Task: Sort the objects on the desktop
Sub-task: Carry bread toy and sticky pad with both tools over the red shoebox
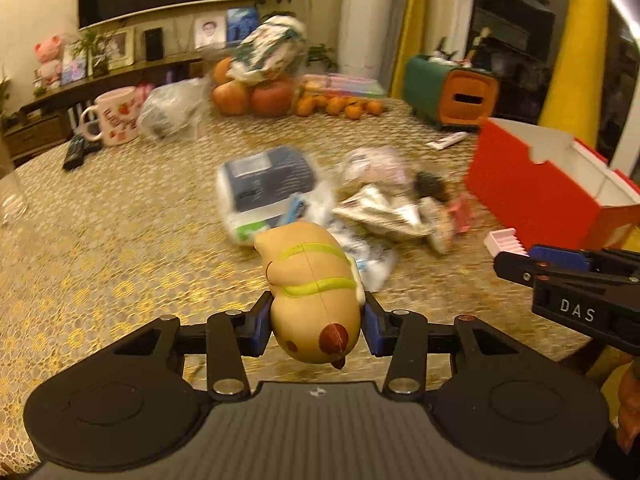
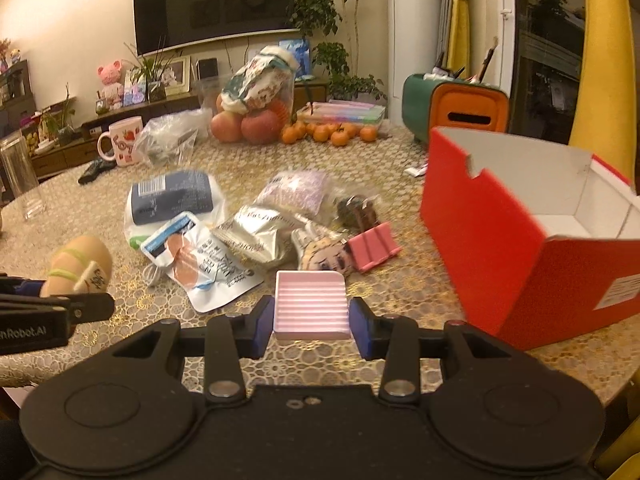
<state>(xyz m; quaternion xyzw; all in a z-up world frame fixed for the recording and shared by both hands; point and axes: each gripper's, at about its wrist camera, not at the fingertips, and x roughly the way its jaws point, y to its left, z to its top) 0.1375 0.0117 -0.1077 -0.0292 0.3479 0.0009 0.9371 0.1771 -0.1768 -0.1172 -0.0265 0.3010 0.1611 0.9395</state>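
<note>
Desktop clutter (image 2: 224, 232) lies mid-frame in the right wrist view, packets and pouches heaped on the patterned table (image 2: 100, 208). At lower left, the left gripper (image 1: 318, 322) pinches a tan squishy toy (image 1: 312, 280), its long axis running away from the camera. At lower centre, the right gripper (image 2: 311, 320) clamps a pink ridged tray (image 2: 310, 304) flat between its pads. To the right stands the open red box (image 2: 500, 240), its near corner just beside the right gripper, which looks nearer; bare table lies between, the box rim standing higher.
</note>
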